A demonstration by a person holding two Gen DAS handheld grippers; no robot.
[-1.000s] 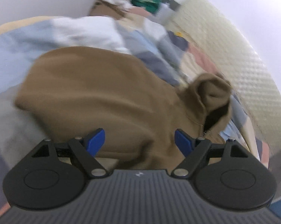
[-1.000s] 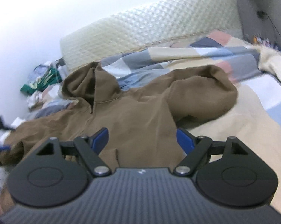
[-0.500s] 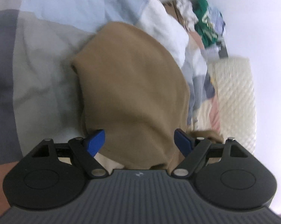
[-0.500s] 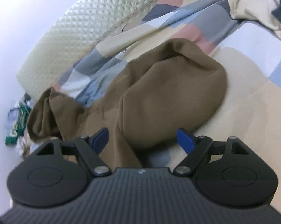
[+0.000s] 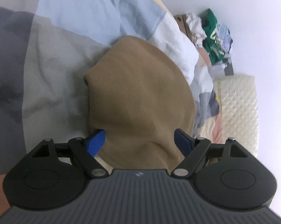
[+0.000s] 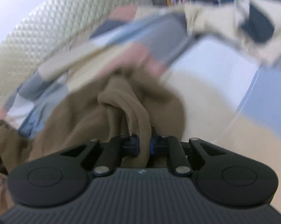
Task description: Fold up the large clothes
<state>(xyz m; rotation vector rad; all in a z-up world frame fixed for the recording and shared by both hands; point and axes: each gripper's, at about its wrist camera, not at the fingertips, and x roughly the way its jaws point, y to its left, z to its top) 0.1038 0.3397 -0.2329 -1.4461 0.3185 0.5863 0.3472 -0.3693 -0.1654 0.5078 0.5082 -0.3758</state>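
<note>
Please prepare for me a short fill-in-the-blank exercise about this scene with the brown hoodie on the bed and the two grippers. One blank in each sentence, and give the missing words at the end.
1. The right gripper is ____ on a fold of the brown fleece hoodie.
2. The left gripper has its blue fingertips wide ____ around the hoodie's sleeve.
3. The hoodie lies on a ____ bedspread of blue, grey and cream blocks.
4. The pile of clothes by the wall includes a ____ garment with white print.

Missing words: shut; open; patchwork; green

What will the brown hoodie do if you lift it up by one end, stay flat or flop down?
Probably flop. The brown hoodie already bunches into soft folds where the right gripper pinches it. It likely drapes rather than slides: it sags over the bumpy checked quilt. It looks thick, so perhaps heavyish for cloth.
</note>
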